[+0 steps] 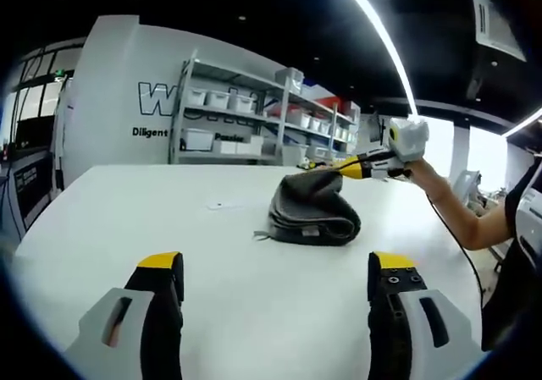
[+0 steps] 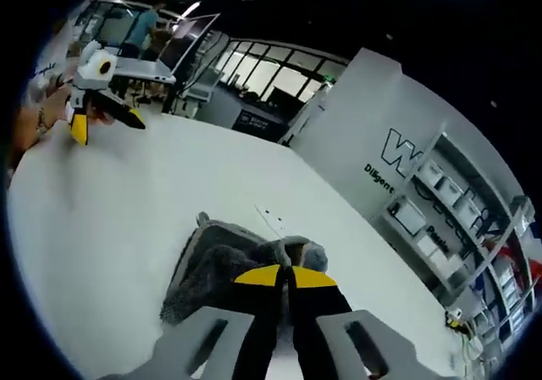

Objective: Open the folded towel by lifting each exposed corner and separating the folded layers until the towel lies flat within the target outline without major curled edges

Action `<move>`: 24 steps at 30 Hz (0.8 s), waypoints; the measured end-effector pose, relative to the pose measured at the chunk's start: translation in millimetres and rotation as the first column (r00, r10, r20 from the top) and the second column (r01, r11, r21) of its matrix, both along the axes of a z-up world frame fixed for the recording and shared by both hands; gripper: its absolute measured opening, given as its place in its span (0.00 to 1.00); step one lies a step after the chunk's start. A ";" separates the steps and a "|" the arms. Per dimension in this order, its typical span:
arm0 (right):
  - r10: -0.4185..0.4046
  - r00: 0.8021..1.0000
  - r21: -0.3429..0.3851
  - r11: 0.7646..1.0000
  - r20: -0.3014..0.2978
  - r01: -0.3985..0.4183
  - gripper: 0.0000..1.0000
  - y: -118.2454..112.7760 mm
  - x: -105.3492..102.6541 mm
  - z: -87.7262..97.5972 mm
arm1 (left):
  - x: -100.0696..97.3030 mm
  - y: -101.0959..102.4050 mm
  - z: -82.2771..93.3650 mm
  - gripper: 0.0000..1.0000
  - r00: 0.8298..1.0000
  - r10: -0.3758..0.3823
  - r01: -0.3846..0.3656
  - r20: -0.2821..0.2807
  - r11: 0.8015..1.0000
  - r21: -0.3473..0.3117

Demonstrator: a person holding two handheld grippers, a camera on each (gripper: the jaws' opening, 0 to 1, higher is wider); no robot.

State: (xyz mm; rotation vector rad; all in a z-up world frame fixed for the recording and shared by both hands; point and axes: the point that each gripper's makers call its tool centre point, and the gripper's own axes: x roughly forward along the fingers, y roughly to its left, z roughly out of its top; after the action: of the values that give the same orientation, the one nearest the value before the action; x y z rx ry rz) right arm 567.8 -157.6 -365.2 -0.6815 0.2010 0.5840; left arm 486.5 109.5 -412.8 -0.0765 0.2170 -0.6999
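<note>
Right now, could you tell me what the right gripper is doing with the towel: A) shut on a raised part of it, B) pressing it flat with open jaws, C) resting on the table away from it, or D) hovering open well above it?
A: in the right gripper view the right gripper has its yellow-tipped jaws closed together on a lifted fold of the dark grey towel, on the white table.

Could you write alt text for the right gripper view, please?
The right gripper is shut on a raised corner of the grey towel, which lies folded on the white table. The left gripper shows open across the table.
</note>
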 end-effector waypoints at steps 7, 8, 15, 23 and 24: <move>-0.051 0.999 -0.001 0.999 0.020 0.051 0.00 -28.7 -17.3 4.7 | -1.1 -2.1 0.0 0.88 1.000 -0.006 0.006 0.001 1.000 -0.001; -0.054 0.998 -0.002 0.999 0.020 0.054 0.00 -31.1 -18.8 4.4 | -1.1 -2.6 -0.3 0.88 1.000 -0.007 0.007 0.000 1.000 -0.001; -0.109 0.994 0.025 0.994 0.022 0.108 0.00 -58.6 -31.8 2.8 | -0.2 -1.8 -3.0 0.88 1.000 -0.005 0.005 -0.009 1.000 0.005; -0.186 0.983 0.062 0.981 -0.001 0.186 0.00 -92.2 -48.8 -10.5 | 1.0 -2.0 -6.6 0.88 1.000 -0.004 0.005 -0.019 1.000 0.009; -0.200 0.980 0.077 0.977 -0.010 0.200 0.00 -97.8 -52.0 -13.6 | 1.4 -2.1 -7.5 0.88 1.000 -0.004 0.005 -0.022 1.000 0.011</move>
State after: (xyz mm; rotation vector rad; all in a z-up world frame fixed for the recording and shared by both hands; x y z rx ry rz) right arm 515.8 -255.5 -378.8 -0.5771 0.2442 0.3971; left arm 487.9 107.3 -420.3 -0.0736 0.2422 -0.7025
